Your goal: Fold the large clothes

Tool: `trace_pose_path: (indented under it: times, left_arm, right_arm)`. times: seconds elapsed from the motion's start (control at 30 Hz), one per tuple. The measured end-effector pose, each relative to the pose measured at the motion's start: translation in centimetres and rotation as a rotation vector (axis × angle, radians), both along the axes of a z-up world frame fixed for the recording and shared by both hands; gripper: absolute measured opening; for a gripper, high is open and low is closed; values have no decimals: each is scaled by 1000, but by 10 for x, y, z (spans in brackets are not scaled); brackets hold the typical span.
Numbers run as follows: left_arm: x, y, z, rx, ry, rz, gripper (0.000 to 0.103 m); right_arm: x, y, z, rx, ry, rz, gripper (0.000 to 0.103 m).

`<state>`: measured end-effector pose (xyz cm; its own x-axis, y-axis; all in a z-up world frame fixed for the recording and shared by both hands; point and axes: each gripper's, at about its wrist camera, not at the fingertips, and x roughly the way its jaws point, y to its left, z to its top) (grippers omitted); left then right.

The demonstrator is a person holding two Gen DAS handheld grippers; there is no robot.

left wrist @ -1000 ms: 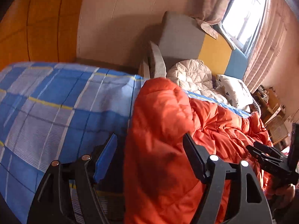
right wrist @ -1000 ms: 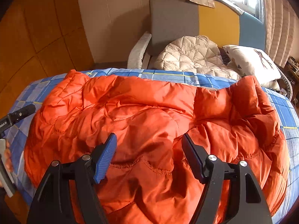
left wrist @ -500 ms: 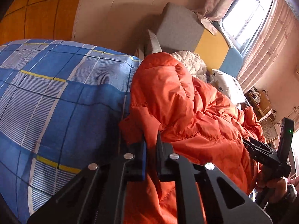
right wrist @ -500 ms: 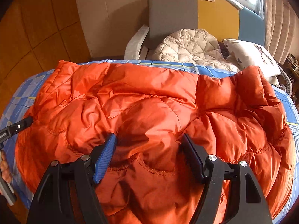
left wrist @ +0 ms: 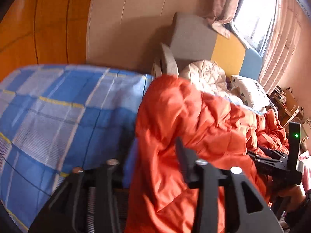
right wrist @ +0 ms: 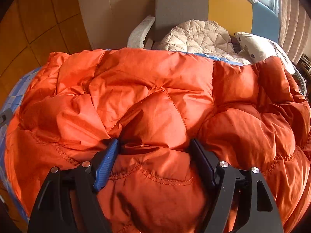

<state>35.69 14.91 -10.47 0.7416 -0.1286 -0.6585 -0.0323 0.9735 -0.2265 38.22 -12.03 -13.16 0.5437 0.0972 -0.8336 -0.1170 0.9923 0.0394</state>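
A puffy orange quilted jacket [right wrist: 155, 89] lies spread over the bed. My right gripper [right wrist: 154, 141] presses down into its near part. Its jaws stand wide and are opening a little, with a bulge of fabric between them, not pinched. In the left wrist view the jacket's left edge [left wrist: 175, 116] stands up in a fold. My left gripper [left wrist: 155, 145] straddles this edge, and its jaws are opening with fabric still between them. The picture is blurred there. The right gripper [left wrist: 272, 161] shows at the far right, held by a hand. The left gripper [right wrist: 5, 116] peeks in at the left edge of the right wrist view.
The bed has a blue checked sheet [left wrist: 58, 116], bare to the left of the jacket. Behind it stands a grey, yellow and blue sofa [right wrist: 184, 3] with a cream quilted jacket [right wrist: 198, 36] and a patterned pillow [right wrist: 260, 46]. A curtained window [left wrist: 256, 15] is at the right.
Half a second ago my left gripper was shut on the jacket's edge; now its jaws stand apart again. My right gripper has sunk into the jacket, jaws still wide.
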Motion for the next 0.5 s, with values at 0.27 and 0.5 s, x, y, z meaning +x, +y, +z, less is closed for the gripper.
trace_pose_path:
  times: [0.27, 0.5]
  left_arm:
    - [33, -59, 25, 15, -50, -113, 53]
    - [63, -116, 27, 27, -37, -180, 53]
  right_arm:
    - [-16, -49, 42, 21, -105, -85, 75]
    - [3, -137, 47, -23, -121, -280, 76]
